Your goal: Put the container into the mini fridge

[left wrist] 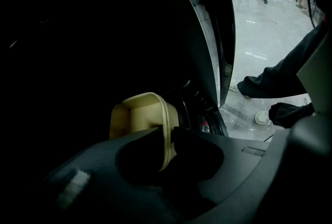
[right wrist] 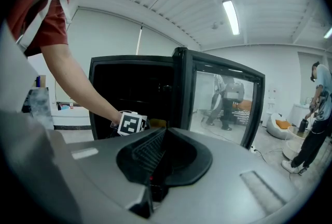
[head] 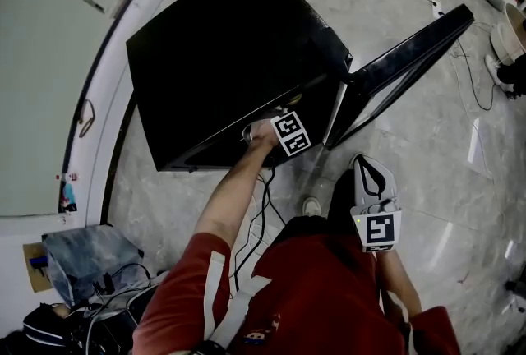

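1. While I look along the left gripper (left wrist: 167,136), I see the beige container (left wrist: 139,116) inside the dark mini fridge (head: 222,57), with its open top turned towards the camera.
2. My left jaws stand narrow and are closed on the right wall of the container, one jaw inside it and one outside.
3. From the head view, my left arm (head: 234,189) reaches into the front of the fridge, and the door (head: 403,70) stands wide open on the right side.
4. My right gripper (right wrist: 165,135) has its jaws together with nothing between them. It is well apart from the fridge, above the pale floor (head: 444,140).
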A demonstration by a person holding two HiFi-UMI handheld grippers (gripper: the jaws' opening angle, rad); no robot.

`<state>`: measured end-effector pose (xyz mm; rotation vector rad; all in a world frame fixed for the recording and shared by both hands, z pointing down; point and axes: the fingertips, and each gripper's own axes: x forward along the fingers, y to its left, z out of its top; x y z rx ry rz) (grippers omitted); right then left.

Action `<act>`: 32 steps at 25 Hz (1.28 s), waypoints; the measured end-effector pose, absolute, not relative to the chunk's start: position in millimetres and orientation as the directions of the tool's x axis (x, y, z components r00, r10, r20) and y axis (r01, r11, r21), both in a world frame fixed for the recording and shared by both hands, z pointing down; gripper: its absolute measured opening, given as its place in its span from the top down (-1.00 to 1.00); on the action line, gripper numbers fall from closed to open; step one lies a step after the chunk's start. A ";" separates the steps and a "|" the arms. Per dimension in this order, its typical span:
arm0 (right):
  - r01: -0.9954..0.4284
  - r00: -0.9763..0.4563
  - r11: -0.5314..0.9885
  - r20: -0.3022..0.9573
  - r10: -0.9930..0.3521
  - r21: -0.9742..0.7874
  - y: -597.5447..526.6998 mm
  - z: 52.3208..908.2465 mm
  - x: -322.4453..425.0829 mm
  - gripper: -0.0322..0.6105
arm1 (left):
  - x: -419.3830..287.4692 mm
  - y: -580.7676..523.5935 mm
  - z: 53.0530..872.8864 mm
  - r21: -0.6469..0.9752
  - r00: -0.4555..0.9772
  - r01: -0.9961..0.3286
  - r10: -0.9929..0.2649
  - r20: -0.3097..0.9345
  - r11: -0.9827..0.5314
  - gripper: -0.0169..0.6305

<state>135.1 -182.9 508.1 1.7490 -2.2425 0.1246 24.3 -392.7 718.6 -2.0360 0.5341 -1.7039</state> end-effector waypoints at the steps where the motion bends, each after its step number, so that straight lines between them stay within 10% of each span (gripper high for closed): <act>1: -0.962 -0.215 0.253 0.284 -0.934 0.104 -182.1 508.6 135.8 0.90 | 23.7 -395.2 718.6 -0.560 0.166 -0.018 -0.555 0.815 -0.828 0.73; 11: -0.959 -0.210 0.257 0.306 -0.929 0.121 -179.6 512.5 142.1 0.90 | 26.2 -412.5 709.2 -0.649 0.144 -0.040 -0.648 0.748 -0.759 0.43; 32: -0.956 -0.227 0.269 0.282 -0.932 0.117 -180.3 504.6 128.4 0.90 | 4.6 -365.0 675.5 -0.679 0.201 -0.065 -0.676 0.709 -0.732 0.42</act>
